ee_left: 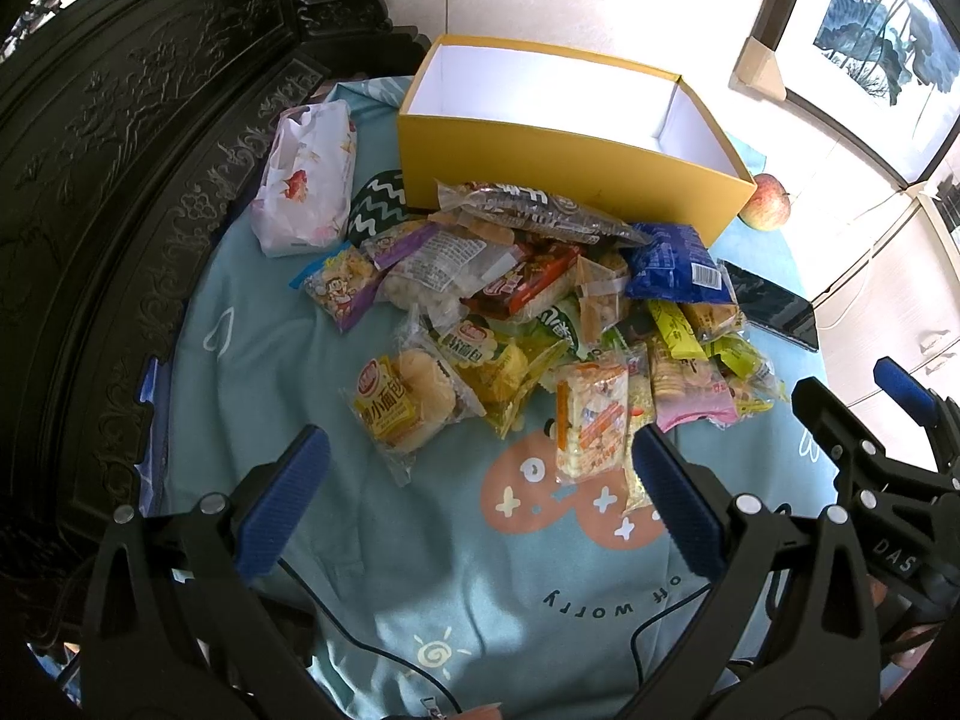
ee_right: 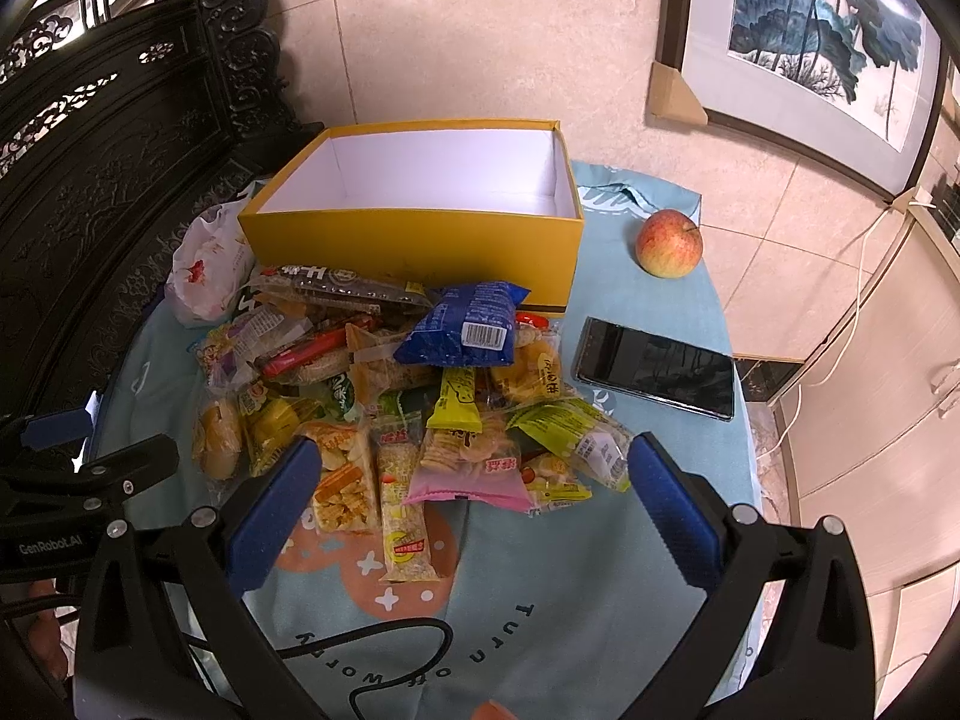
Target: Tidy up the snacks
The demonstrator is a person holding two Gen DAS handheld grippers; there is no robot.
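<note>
nearest the lens, the left tongs [ee_left: 480, 504] hang spread wide over the near edge of the surface [ee_left: 252, 372], gripping nothing; the right tongs [ee_right: 471, 501] stand equally wide apart and empty, just short of the snack pile [ee_right: 396, 384]. the surface wears a pale teal cloth [ee_right: 600, 576] printed with an orange cartoon and lettering (a black cable lies across its near edge). the snack pile sits at the middle, packets overlapping: a blue bag [ee_right: 465, 324] on top, a pink-ended cracker pack [ee_right: 468, 468] and a small bread pack [ee_left: 402, 405] toward the near side. behind it, touching the pile's far side, stands an open yellow box [ee_right: 420, 240] with a white inside. a white plastic bag [ee_left: 303, 174] lies at the left edge, beside dark carved wooden furniture [ee_left: 120, 180]. an apple [ee_right: 669, 243] and a phone [ee_right: 657, 369] rest near the right edge, apart from the pile. a framed painting [ee_right: 822, 42] leans on the tiled wall behind. bare cloth shows in front of the pile.
</note>
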